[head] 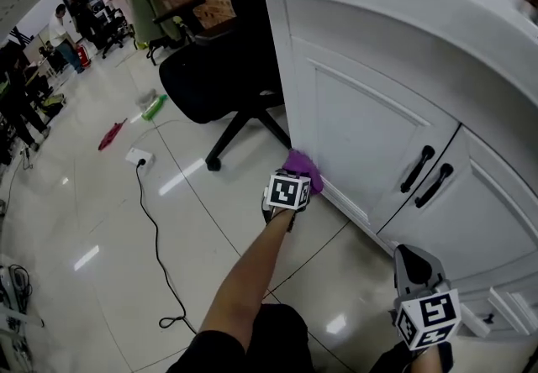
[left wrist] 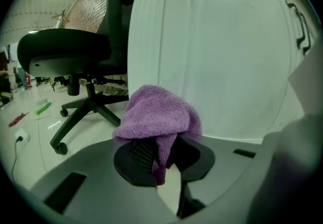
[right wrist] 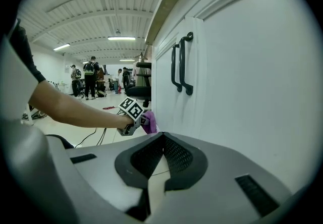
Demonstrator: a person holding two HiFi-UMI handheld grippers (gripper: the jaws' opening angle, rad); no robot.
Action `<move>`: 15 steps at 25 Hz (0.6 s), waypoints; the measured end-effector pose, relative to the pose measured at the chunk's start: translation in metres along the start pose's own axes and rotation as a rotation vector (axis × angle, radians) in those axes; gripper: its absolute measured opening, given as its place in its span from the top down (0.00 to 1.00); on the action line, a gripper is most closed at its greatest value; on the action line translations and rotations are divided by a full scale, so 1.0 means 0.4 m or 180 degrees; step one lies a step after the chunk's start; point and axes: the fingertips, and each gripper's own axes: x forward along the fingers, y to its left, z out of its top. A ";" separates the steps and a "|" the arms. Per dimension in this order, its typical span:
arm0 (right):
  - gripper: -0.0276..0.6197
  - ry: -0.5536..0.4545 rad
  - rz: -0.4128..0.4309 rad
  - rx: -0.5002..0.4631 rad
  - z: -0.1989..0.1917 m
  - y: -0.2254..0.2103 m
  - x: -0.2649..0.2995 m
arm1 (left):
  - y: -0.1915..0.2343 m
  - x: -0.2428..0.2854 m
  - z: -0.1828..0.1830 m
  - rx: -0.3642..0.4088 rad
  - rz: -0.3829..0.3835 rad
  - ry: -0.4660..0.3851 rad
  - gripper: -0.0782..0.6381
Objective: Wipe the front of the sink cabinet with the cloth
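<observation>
L gripper (left wrist: 162,153) clamped on purple cloth (left wrist: 157,115); cloth seen against lower left corner of sink cabinet (head: 361,123) front, near floor. R gripper (right wrist: 162,142) closed w/ nothing held, positioned near black door handles (head: 426,175)

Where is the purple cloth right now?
In the head view, the fluffy purple cloth sits mid-frame, clamped in the left claw at the bottom left corner of the white panelled sink cabinet, just right of the black office chair.
</observation>
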 end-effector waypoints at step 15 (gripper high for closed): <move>0.96 -0.0037 0.0019 0.0158 -0.038 -0.021 -0.008 | -0.112 0.036 -0.085 0.0460 -0.0234 0.0333 0.81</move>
